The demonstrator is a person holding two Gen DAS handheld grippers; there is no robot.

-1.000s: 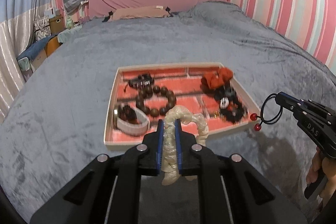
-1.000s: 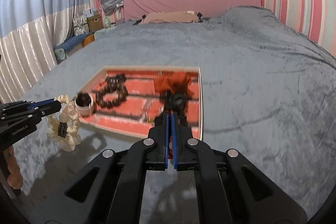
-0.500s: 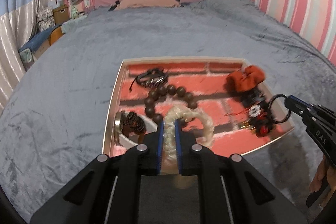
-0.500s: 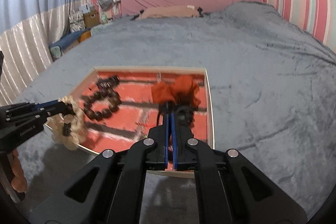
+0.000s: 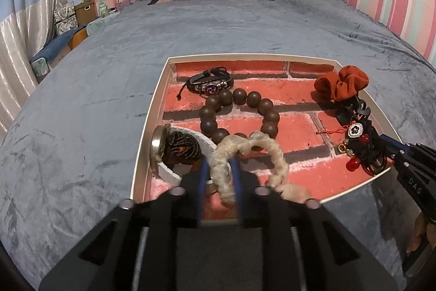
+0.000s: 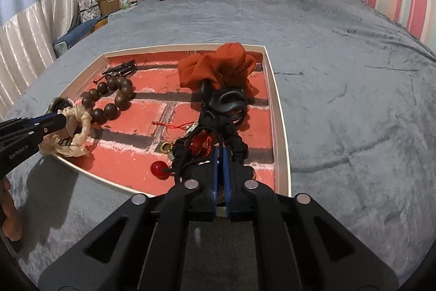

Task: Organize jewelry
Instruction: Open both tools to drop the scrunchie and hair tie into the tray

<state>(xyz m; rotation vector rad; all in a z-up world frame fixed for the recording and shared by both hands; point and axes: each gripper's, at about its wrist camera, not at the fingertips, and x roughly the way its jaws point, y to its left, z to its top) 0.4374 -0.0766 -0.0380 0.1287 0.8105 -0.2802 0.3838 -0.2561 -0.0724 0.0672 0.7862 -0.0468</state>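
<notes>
left hand-held gripper [image 5: 219, 169]: I read it part spread; jaws have just been opening. Cream scrunchie [image 5: 245, 154] sits between the blue pads with gaps either side, so no pinch.
cream scrunchie: lying at the tray's near edge, far loop resting on the wooden bead bracelet [image 5: 239, 113], near end draped over the rim.
right hand-held gripper [image 6: 221, 157]: jaws have just been opening, narrow gap only. Black cord hair tie with red beads [image 6: 190, 154] lies at the tips; I cannot tell whether the cord is pinched.
hair tie: inside the tray, near right corner, one red bead [image 6: 158, 169] lying loose on the tray floor left of the tips.
tray [image 5: 152, 111]: shallow white-rimmed box, red brick-print floor, sitting on the grey bed blanket [image 5: 81, 100].
other contents: black leather bracelet with purple charm [image 5: 211, 83] at the far left; rust-orange scrunchie [image 5: 343, 85] far right; black claw clip [image 6: 226, 101] just in front of it; white band with a metal disc and a dark braided piece [image 5: 174, 152] in the near left corner.
person: fingers [image 6: 9, 217] visible on the left gripper's handle.
</notes>
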